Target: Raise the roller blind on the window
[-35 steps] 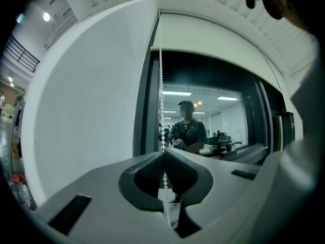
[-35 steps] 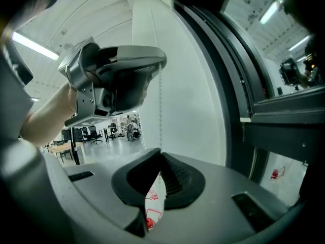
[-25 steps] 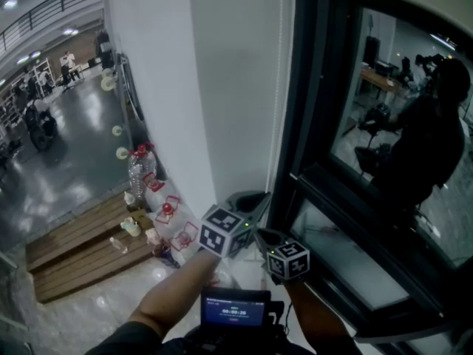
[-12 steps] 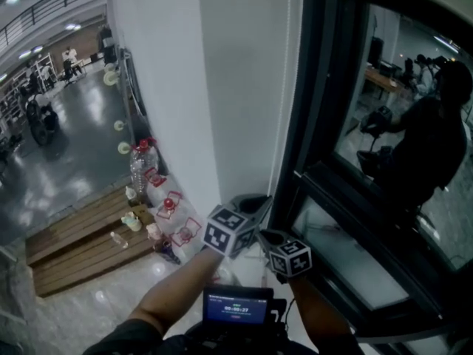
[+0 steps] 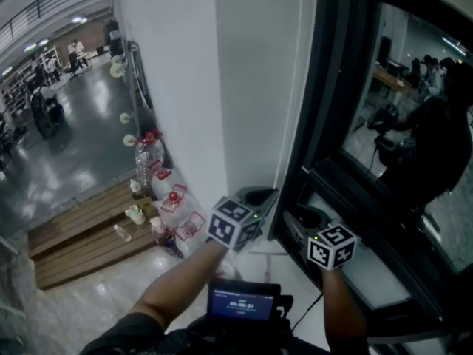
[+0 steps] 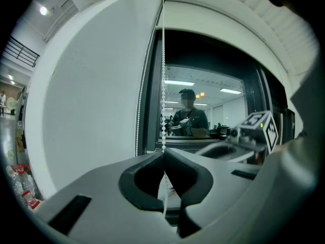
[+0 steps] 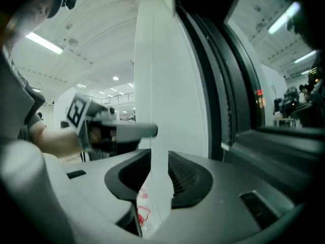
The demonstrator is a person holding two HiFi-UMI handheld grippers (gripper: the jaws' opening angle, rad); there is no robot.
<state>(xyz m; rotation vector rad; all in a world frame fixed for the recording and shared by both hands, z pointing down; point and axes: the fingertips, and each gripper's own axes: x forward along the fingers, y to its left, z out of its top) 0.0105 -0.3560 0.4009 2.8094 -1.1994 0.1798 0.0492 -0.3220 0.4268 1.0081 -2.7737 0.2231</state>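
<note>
A white bead chain [image 6: 163, 85] hangs in front of the dark window [image 5: 399, 109], and my left gripper [image 6: 163, 154] is shut on it just below the sill line. In the head view the chain [image 5: 290, 124] runs down the edge of the white wall to my left gripper [image 5: 267, 193]. My right gripper [image 5: 294, 214] hovers to the right of the chain, clear of it. Its jaws [image 7: 159, 161] are opening, with only the wall edge showing between them. In the left gripper view the right gripper [image 6: 244, 136] sits off to the right.
The black window frame and sill [image 5: 355, 191] run close on the right. Water bottles [image 5: 148, 161] and red-and-white items stand on the floor by the white wall [image 5: 185, 87], next to a wooden platform [image 5: 81, 235]. A small screen [image 5: 240, 302] sits at my chest.
My right gripper has moved to the right, away from the left gripper and the chain, and its jaws have parted. The left gripper stays on the chain.
</note>
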